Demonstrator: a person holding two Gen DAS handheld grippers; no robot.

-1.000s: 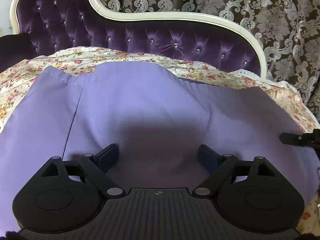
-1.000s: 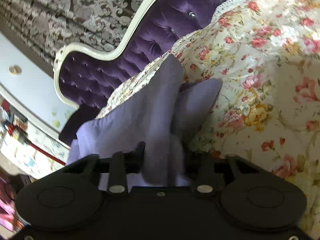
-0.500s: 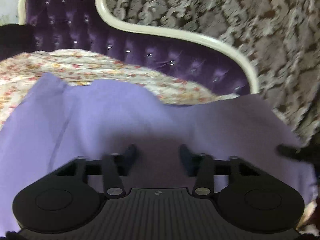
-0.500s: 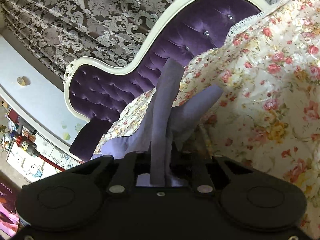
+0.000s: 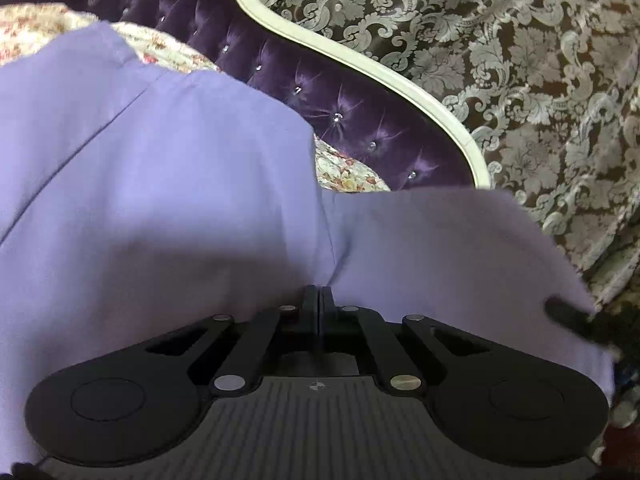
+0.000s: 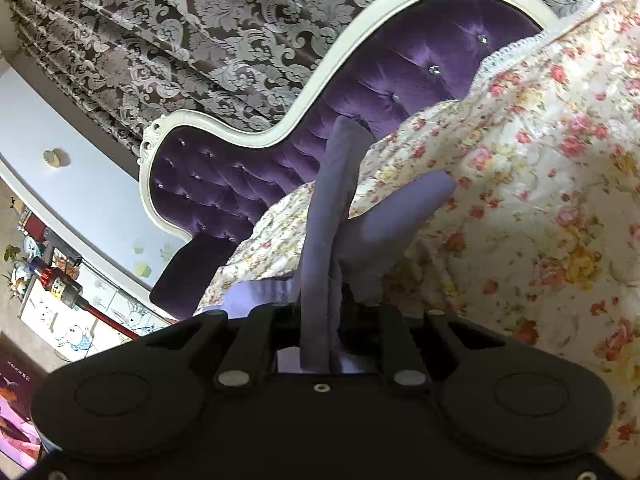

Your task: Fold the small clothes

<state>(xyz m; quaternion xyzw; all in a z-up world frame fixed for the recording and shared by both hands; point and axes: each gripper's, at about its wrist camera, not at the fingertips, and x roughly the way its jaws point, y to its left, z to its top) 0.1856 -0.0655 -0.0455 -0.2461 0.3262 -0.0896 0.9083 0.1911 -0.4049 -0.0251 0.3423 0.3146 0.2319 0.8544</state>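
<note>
1. Step in hand, as I judge it: taking hold of two edges of the plain lilac cotton garment (image 5: 168,200) so it can be lifted and folded. The garment lies spread over the cream floral-print bedspread (image 6: 540,200), in front of the tufted purple velvet headboard with a white curved frame (image 6: 248,184).
2. Left gripper (image 5: 319,300): jaws pressed tight together at the near edge of the garment, having just been closing. A pucker in the cloth runs into the jaw line, so it looks pinched, but no fabric shows between the pads.
3. Right gripper (image 6: 320,312): clamped on a bunched strip of the same lilac garment, which rises out of the jaws with a second flap splaying to the right.
4. Next move, by my reckoning: check the left pinch holds, then carry both held edges together, level, across the garment so the fold lands even; a slack side would skew it.
5. Views differ: the left wrist view shows the wide flat spread of cloth and the right gripper's dark tip at the garment's far right edge. The right wrist view alone shows the gathered cloth edge-on, much bare bedspread, and room clutter at left.
</note>
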